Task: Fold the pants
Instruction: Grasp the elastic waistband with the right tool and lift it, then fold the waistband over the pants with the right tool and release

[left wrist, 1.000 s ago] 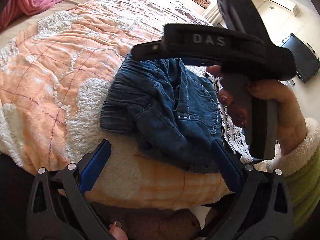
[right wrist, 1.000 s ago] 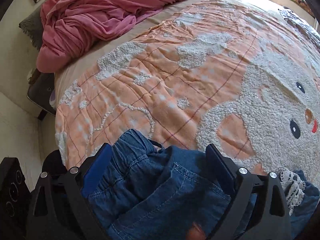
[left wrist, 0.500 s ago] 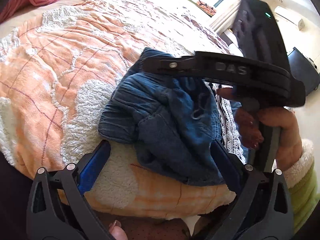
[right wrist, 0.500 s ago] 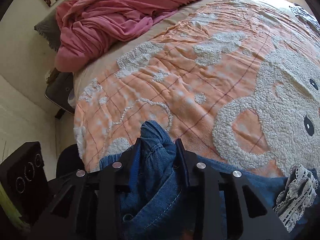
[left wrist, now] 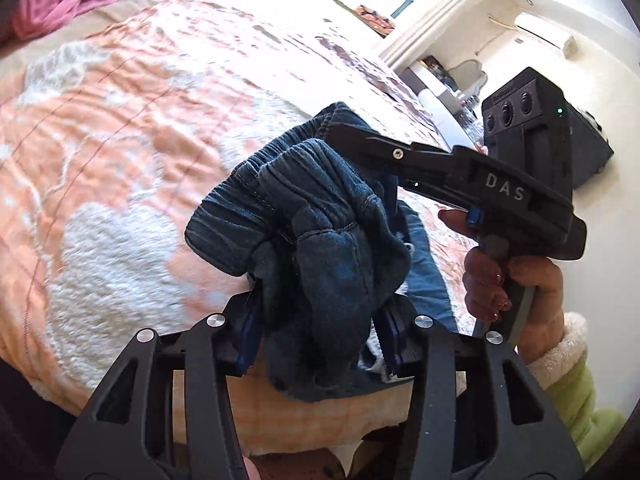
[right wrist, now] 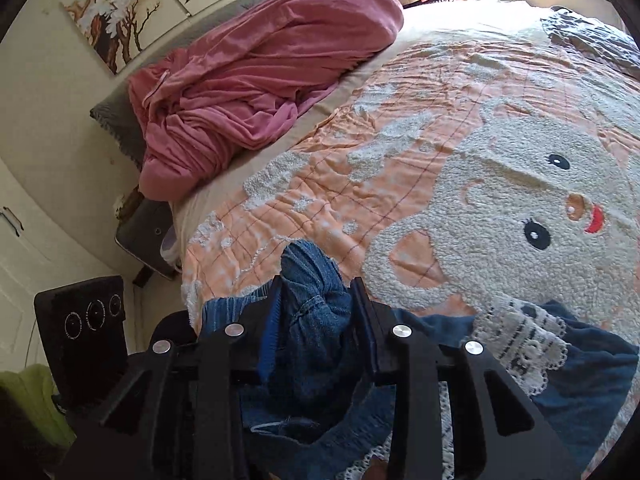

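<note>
Bed spread with an orange quilt (right wrist: 400,168), fleecy white animal face on it; pink blanket (right wrist: 256,80) heaped by the wall, sunlit window beyond. Trouser legs hidden beneath the tools. Denim pants (left wrist: 320,240), lace-trimmed, bunched above the quilt's near edge. Left gripper (left wrist: 316,336) closing on denim; right gripper (right wrist: 316,320) clamps the waistband.

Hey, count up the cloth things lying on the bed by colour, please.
Blue: 1, the jeans
Pink: 1, the blanket
Orange and white: 1, the bedspread
Grey: 1, the cloth at the far corner
Total: 4
</note>
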